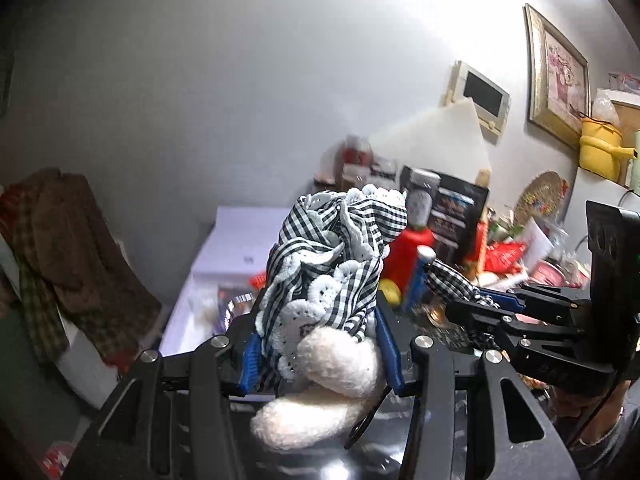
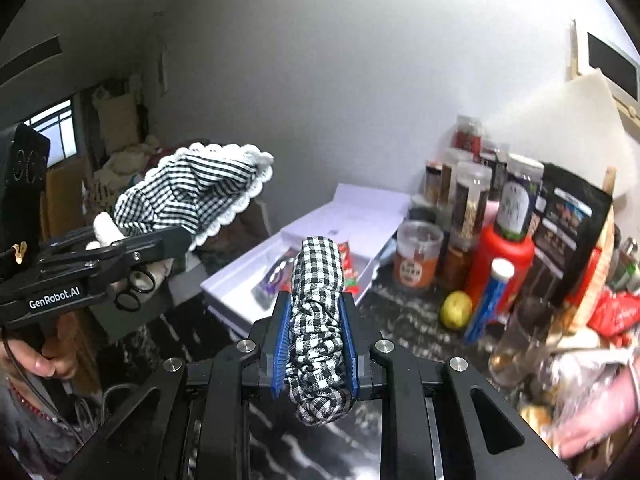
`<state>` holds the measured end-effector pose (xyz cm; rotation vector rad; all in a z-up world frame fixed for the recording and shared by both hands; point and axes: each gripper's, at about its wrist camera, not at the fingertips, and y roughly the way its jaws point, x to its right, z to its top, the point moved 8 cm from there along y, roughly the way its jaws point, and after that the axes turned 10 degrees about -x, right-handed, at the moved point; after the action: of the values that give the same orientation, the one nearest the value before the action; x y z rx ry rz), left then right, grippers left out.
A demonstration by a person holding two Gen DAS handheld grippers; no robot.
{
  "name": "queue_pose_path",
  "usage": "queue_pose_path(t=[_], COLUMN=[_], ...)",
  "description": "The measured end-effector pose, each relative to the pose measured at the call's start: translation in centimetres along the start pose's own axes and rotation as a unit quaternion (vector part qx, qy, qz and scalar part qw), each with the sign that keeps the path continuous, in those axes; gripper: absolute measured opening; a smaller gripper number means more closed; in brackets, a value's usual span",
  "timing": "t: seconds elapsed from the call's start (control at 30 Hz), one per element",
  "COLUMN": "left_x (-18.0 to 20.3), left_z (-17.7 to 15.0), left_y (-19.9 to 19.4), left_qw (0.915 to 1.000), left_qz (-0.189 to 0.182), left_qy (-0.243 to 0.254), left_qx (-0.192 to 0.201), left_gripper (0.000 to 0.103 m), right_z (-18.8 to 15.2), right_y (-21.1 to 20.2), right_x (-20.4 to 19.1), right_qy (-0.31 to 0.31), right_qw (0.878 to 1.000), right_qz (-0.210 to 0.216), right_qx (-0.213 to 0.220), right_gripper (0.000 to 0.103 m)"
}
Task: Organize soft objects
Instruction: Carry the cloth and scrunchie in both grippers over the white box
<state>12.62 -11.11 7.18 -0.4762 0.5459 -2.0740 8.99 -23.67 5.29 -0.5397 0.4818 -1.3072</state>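
Item, near: right gripper (image 2: 314, 344) clenched on a gingham roll (image 2: 318, 320), long axis running away along the fingers. Left gripper (image 1: 320, 344) clamps a lace-trimmed gingham cloth (image 1: 328, 264) with white fuzzy toy (image 1: 340, 364) — bunched, standing upward. Both aloft, unplaced. Far: white box (image 2: 360, 216) — possibly the destination.

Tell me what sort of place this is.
Probably a lived-in home kitchen or pantry corner: food jars and a red bottle crowd a dark marbled counter, with a framed picture on the wall.
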Motion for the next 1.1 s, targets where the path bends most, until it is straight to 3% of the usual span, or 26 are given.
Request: queue_pose_path(t=[0.53,0.9,1.1], left_x=[-6.5,-10.1,-11.6], left_z=[5.5,6.6,5.9], left_y=[7.5,13.4,16.6], left_qw=[0.9989,0.9968,0.9945], left_qz=[0.038,0.070,0.085], left_qy=[-0.027,-0.032,-0.036], left_qx=[0.009,-0.021,-0.049], left_gripper=[0.047,0.047,0.047], right_z=[8.7,11.5,11.7], right_y=[8.5,14.9,18.2], right_x=[1.0,1.6,1.6], right_qy=[-0.024,-0.027,-0.013], right_qw=[1.000,0.999,0.998], right_qz=[0.015,0.019,0.053], right_qx=[0.015,0.001,-0.018], right_gripper=[0.023,0.023,0.023])
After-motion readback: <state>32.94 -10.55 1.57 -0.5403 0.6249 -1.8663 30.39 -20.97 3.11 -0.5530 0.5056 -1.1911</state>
